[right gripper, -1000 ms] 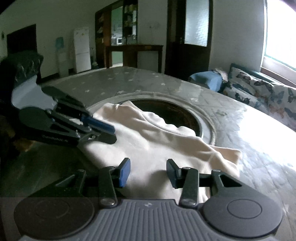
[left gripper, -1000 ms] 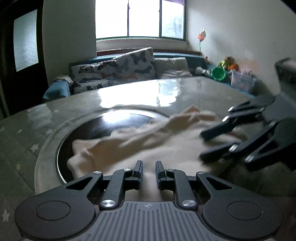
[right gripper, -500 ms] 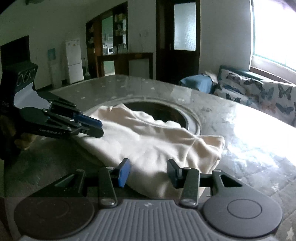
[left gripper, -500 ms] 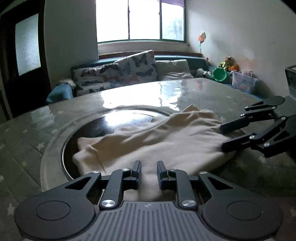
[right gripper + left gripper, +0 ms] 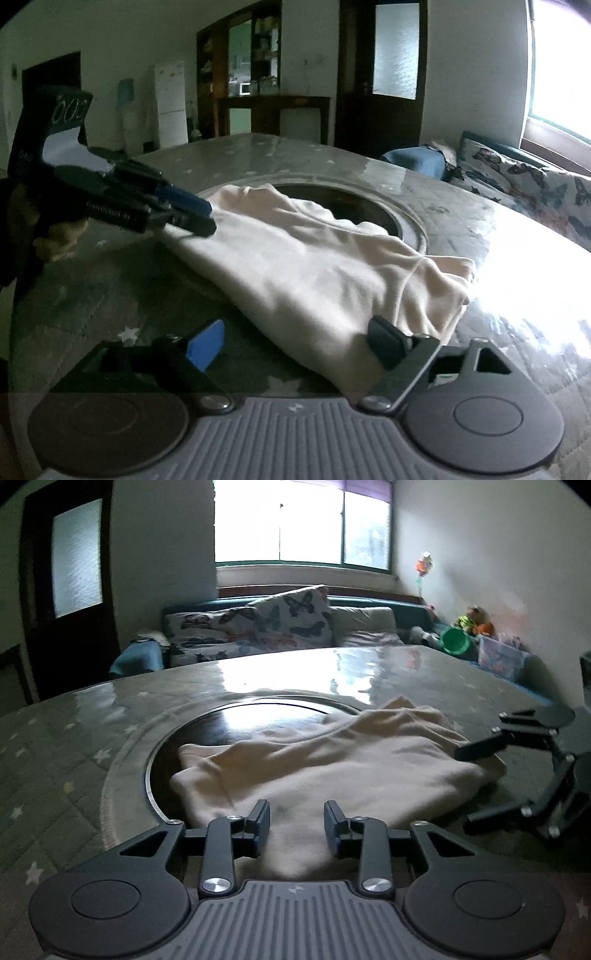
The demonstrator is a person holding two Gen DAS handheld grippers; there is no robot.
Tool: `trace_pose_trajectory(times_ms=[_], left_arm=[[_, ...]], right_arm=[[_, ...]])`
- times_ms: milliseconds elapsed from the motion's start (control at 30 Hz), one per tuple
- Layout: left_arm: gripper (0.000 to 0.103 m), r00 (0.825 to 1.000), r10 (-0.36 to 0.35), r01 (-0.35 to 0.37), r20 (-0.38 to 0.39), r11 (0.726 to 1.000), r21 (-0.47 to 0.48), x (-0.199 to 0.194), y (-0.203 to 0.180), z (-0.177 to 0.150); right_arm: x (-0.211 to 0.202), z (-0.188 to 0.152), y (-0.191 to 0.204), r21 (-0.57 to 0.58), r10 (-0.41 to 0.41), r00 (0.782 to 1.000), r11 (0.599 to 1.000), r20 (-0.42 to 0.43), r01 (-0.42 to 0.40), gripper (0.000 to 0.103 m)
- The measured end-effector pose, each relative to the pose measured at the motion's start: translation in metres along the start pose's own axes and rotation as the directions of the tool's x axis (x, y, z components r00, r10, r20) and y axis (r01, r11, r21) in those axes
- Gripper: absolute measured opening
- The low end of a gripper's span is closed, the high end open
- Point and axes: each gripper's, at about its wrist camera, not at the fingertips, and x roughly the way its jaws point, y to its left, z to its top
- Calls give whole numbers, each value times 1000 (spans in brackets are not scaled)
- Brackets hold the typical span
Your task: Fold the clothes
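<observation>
Here, the soft cream folded garment (image 5: 332, 771) lies on the big grey star-patterned table (image 5: 55, 746), partly over the dark round glass plate (image 5: 229, 731) in the table's middle. The left gripper (image 5: 296, 821) sits at the cloth's near edge; its jaws are opening, with cloth between them but not pinched. The right gripper (image 5: 295, 341) is at the cloth's right end, jaws opening wide, letting go. Far behind stands a butterfly-print sofa (image 5: 258, 627).
</observation>
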Motion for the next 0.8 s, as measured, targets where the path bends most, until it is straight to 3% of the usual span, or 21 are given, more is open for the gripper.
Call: trace_pose_trajectory(times_ms=[233,367,600,667,800], left_arm=[[51,998,65,-64,8,994,-93,-9,22,-7],[69,995,103,-103,-2,985,-137,-11,33,-13],[86,992,128,-126,-2,979,-158,-13,39,-17],[96,992,126,-124,-2,979,-159,-14,38,-18],[103,992,127,-124,3,979,-159,-15,38,-19]], right_arm=[[6,1,6,-32,19,1000,999,-24,-20,103],[8,1,10,-55,14,999,998,-43,-16,103],[9,1,11,-69,9,999,998,-52,-13,103],[9,1,11,-75,5,999,997,-53,-9,103],[9,0,12,-80,2,999,997,-49,-6,103]])
